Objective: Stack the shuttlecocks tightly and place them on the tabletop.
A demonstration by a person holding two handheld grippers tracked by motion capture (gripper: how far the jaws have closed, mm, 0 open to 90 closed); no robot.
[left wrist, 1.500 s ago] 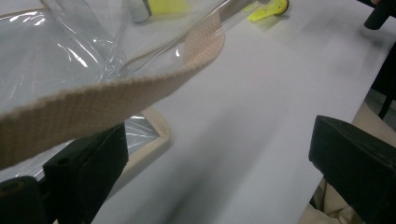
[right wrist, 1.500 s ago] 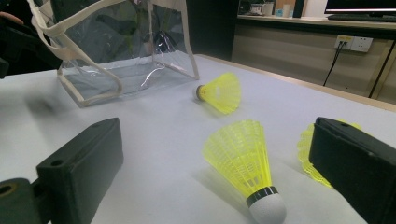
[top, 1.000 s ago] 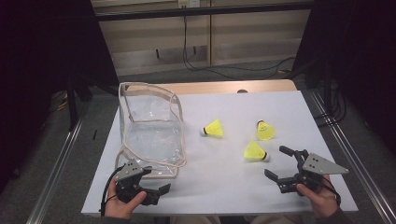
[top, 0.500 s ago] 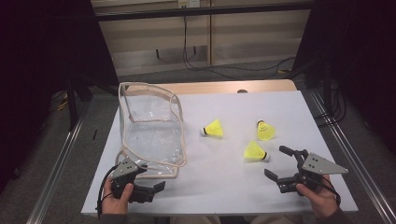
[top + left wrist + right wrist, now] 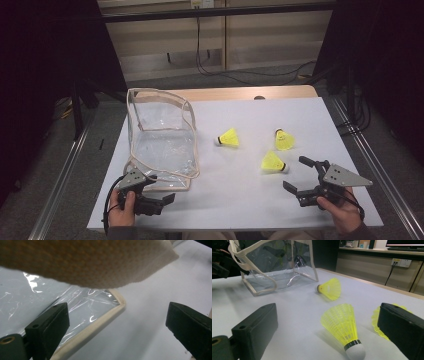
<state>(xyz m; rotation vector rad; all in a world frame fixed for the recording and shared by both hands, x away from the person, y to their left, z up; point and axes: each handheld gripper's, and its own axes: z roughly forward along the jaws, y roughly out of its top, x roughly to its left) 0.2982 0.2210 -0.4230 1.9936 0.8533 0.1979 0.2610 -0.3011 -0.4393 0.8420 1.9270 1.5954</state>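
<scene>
White table (image 5: 240, 200), seen from above, with a clear bag (image 5: 162, 137) standing open at its left half, cream-trimmed, a loose strap drooping over its near edge. Three yellow shuttlecocks to the bag's right: one (image 5: 229, 138) lying on its side near the middle, one (image 5: 283, 140) farther right standing on its skirt, cork up, one (image 5: 273, 163) nearest the right gripper, on its side, cork toward the right. Left gripper (image 5: 157, 197) low at the table's near left corner, just beside the bag's near corner, jaws apart and holding nothing. From the left gripper view, the bag's trimmed bottom corner (image 5: 117, 307) between the spread jaws, with blurred woven strap (image 5: 95, 262) across the top, very close to the lens. Right gripper (image 5: 299, 176) at the near right, jaws wide apart and empty, aimed toward the nearest shuttlecock but short of it. From the right gripper view, that shuttlecock (image 5: 343, 326) on the table between the jaws, white cork toward the camera, untouched; a second (image 5: 330, 288) farther off, the third (image 5: 382, 317) partly behind the right-hand jaw, the bag (image 5: 277, 267) at far left.
</scene>
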